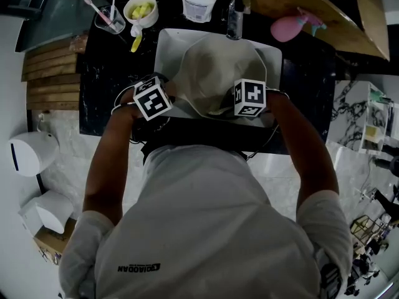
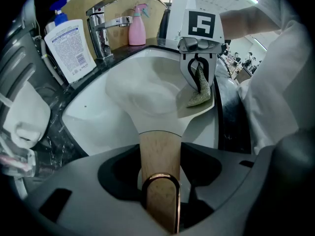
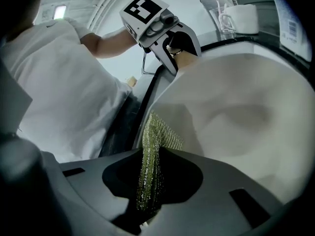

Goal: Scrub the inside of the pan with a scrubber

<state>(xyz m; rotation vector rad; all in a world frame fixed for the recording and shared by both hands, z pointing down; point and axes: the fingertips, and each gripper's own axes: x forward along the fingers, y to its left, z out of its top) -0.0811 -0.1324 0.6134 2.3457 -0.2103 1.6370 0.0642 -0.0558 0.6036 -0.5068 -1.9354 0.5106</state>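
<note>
Sink below, left claw clamped on pan handle, right claw pinching scrubber

"QIAODAN" in black across the person's white shirt; print on the bottle label illegible

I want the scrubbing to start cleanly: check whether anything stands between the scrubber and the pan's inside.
Nothing visible does. The right tool is shut on the scrubber, which rests against the bare inner wall of the pan near its rim. The left tool grips the wooden handle, outside the bowl.
</note>
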